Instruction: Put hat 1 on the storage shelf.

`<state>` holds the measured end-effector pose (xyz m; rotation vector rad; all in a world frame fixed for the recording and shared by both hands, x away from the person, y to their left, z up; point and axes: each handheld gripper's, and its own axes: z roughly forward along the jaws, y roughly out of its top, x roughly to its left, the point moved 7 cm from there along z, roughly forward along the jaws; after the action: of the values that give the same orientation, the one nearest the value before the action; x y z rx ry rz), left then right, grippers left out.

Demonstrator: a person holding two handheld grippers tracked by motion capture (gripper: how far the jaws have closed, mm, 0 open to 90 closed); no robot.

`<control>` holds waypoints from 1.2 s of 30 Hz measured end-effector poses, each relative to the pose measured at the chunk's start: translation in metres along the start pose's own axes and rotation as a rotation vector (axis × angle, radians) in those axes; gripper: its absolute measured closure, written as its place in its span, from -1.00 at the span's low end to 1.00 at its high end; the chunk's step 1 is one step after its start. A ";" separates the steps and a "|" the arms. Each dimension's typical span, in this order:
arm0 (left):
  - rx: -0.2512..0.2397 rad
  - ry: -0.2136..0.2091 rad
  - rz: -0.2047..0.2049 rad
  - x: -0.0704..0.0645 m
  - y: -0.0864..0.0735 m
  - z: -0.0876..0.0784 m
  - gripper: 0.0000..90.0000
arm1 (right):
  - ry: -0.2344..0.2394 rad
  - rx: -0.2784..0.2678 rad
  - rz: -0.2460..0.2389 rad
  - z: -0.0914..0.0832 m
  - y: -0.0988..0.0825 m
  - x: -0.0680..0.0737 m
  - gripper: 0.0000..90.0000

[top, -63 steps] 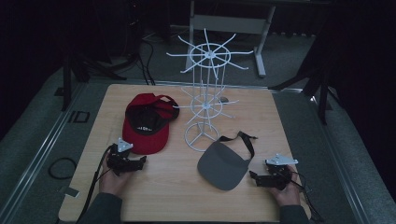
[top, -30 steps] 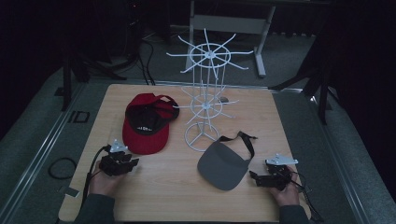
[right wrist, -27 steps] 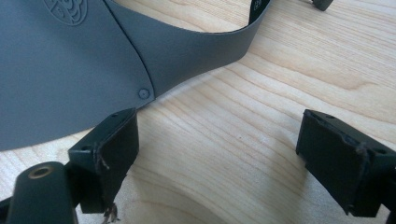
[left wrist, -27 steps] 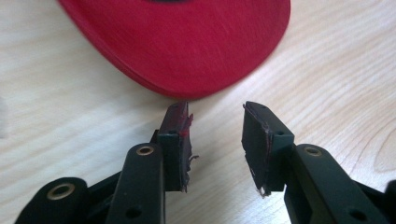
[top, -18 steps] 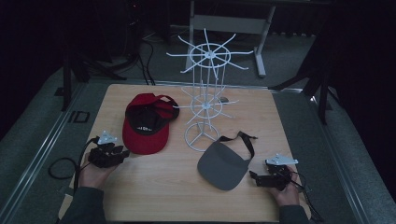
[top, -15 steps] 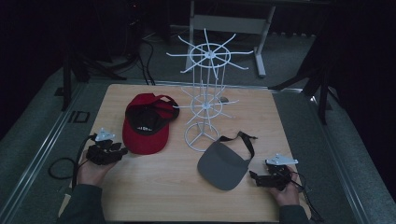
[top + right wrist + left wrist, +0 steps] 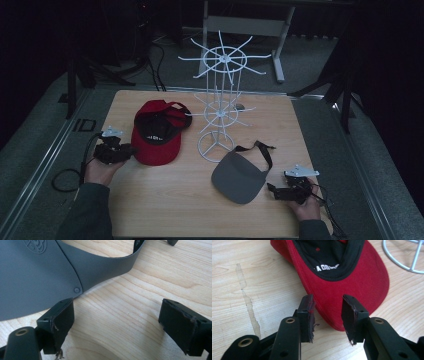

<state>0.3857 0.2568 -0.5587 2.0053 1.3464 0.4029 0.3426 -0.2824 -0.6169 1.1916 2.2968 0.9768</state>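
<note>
High view: cap [image 7: 156,132] and visor [image 7: 239,176] both lie on the worktop [image 7: 165,200], rack [image 7: 220,107] bare; nothing hung yet. Left claw [image 7: 131,148], at cap's 9 o'clock, has just been closing, brim between jaws, ungripped. Right claw [image 7: 271,188] released, at visor's 3 o'clock.

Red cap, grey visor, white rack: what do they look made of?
Red cap: woven cloth, matte, with a stitched, ribbed brim edge. Grey visor: smooth matte sheet with a rivet, probably plastic or foam. White rack: thin rods, likely painted metal wire.
</note>
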 end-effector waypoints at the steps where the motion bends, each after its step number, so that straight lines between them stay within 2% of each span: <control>1: 0.003 -0.003 -0.004 0.001 0.000 0.001 0.42 | 0.000 0.000 0.000 0.000 0.000 0.000 -0.71; 3: 0.010 -0.006 -0.016 0.003 -0.001 0.002 0.44 | 0.000 0.000 0.000 0.000 0.000 0.000 -0.71; 6: 0.015 0.014 -0.032 0.008 -0.003 0.003 0.41 | 0.000 0.000 0.000 0.000 0.000 0.000 -0.71; 9: 0.012 0.010 -0.046 0.010 -0.003 0.005 0.36 | 0.000 0.000 0.000 0.000 0.000 0.000 -0.71; 15: 0.041 -0.066 -0.067 0.006 -0.003 0.019 0.36 | 0.000 0.000 0.000 0.000 0.000 0.000 -0.71; 19: 0.058 -0.094 -0.070 0.002 -0.004 0.028 0.35 | 0.000 0.000 0.000 0.000 0.000 0.000 -0.71; 24: 0.068 -0.105 -0.062 -0.002 -0.003 0.035 0.33 | 0.000 0.000 0.000 0.000 0.000 0.000 -0.71; 36: 0.101 -0.169 -0.063 -0.005 -0.001 0.048 0.28 | 0.000 0.000 0.000 0.000 0.000 0.000 -0.71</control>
<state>0.4107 0.2349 -0.5933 2.0233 1.3427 0.1358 0.3426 -0.2824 -0.6169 1.1921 2.2968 0.9764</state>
